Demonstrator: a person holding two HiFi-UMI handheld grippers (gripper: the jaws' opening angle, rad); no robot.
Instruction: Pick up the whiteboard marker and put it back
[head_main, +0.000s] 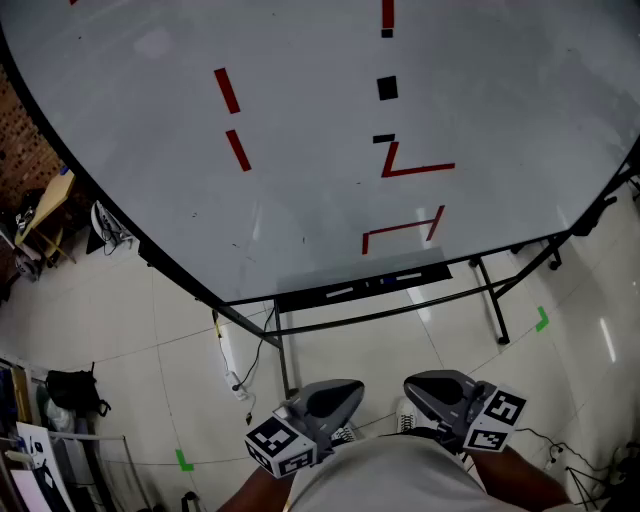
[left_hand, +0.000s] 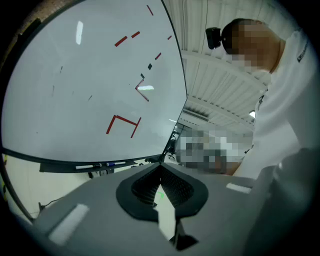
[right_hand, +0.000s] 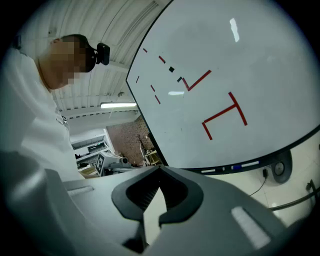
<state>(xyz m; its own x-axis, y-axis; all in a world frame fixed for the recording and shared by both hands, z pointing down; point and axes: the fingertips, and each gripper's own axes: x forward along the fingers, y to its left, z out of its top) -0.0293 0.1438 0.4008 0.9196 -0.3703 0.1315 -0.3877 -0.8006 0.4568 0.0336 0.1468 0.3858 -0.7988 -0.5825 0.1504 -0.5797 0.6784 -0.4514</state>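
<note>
A whiteboard with red marks stands ahead of me. On its black tray lie a white whiteboard marker and a blue-capped marker. The same markers show far off as the white marker and blue-capped marker in the left gripper view, and as the blue-capped marker in the right gripper view. My left gripper and right gripper are held low against my body, well short of the tray. Both the left gripper and the right gripper are shut on nothing.
The board stands on a black metal frame over a tiled floor. Green tape marks lie on the floor. A cable and power strip run below the tray at the left. Clutter and a black bag sit far left.
</note>
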